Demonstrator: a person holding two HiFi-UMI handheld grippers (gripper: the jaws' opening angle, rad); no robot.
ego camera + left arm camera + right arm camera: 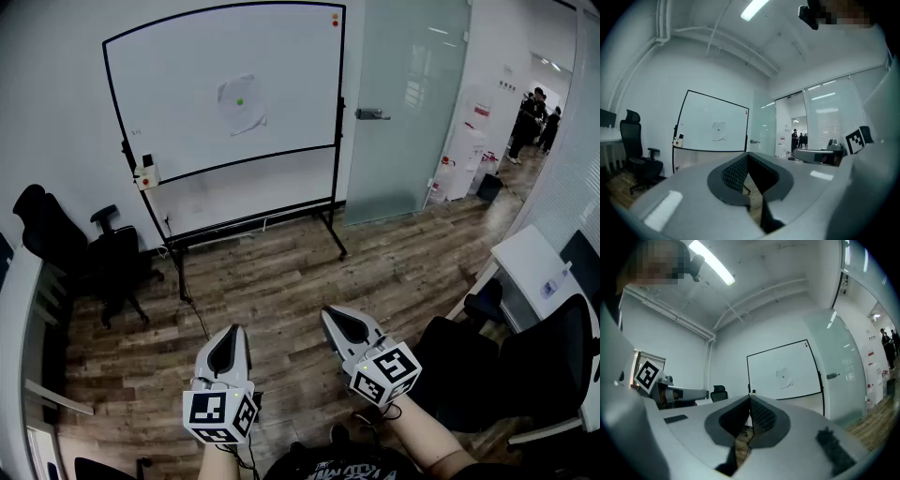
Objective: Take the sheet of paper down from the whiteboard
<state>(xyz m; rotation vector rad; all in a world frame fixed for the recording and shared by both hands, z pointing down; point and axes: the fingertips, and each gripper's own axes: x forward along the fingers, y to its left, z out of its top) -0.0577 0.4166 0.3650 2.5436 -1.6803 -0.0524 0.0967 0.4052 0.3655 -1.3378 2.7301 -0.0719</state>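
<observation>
Evidently light, limp and tearable, the sheet of paper (241, 103) hangs far off on the whiteboard (187, 75) under a green magnet (240, 101), best pinched at its curling lower edge, while the left gripper (230, 336) and right gripper (334, 319) have fingers (735, 172) closed on nothing.

Floor (281, 281) is left open up to the whiteboard (187, 94); flanked by chair (103, 258) left, desk (530, 262) right.

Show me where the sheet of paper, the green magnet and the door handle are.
sheet of paper (247, 118): head view, its lower half, below the magnet.
green magnet (240, 101): head view, its centre.
door handle (372, 114): head view, middle of the lever.
</observation>
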